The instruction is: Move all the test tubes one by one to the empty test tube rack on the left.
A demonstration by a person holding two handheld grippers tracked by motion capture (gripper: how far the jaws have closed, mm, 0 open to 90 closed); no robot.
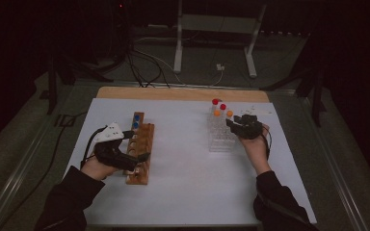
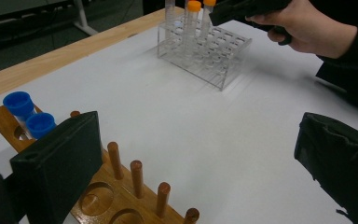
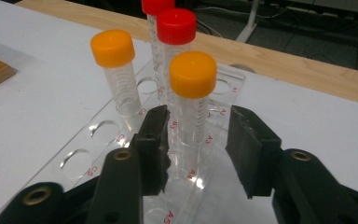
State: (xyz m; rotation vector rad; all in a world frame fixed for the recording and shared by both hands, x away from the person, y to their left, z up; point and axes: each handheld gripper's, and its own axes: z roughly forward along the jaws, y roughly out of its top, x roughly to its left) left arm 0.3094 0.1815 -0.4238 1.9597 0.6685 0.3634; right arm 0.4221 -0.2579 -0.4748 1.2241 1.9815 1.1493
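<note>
Your right gripper (image 3: 193,149) straddles the near orange-capped tube (image 3: 192,107), upright in the clear rack (image 3: 98,140); jaws spread, the left pad touching, the right a gap away. Left gripper (image 2: 191,158) gapes, well apart.

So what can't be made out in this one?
- High view: whether the right tongs touch a tube; too small and dark.
- Right gripper view: whether the pads press the near orange-capped tube standing between them; a gap shows on one side, and the tube's foot is hidden in the clear rack.
- Left gripper view: the blue-capped tubes below their caps, hidden by the wooden rack and a left pad.
</note>
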